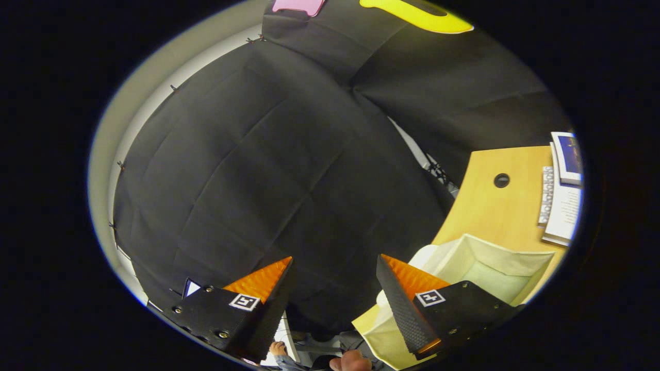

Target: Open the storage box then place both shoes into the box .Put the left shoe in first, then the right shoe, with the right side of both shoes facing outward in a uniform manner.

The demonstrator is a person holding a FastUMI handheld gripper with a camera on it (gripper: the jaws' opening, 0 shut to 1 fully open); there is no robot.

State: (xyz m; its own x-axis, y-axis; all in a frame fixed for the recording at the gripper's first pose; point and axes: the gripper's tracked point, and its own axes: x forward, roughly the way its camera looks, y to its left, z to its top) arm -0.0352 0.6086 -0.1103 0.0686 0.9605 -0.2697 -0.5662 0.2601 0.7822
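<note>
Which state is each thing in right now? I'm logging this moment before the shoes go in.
gripper: fingers apart, nothing between them, aimed at the booth's black cloth wall.
storage box: open, cream inside showing, no shoe visible in it.
table: box on it, books beyond.
books: stacked, closed.

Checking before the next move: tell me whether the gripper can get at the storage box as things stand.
Probably yes. The gripper is open and holds nothing; the storage box sits on the wooden table beside one finger, nothing between. But the fingers point at the booth's cloth wall, so it must turn first.
</note>
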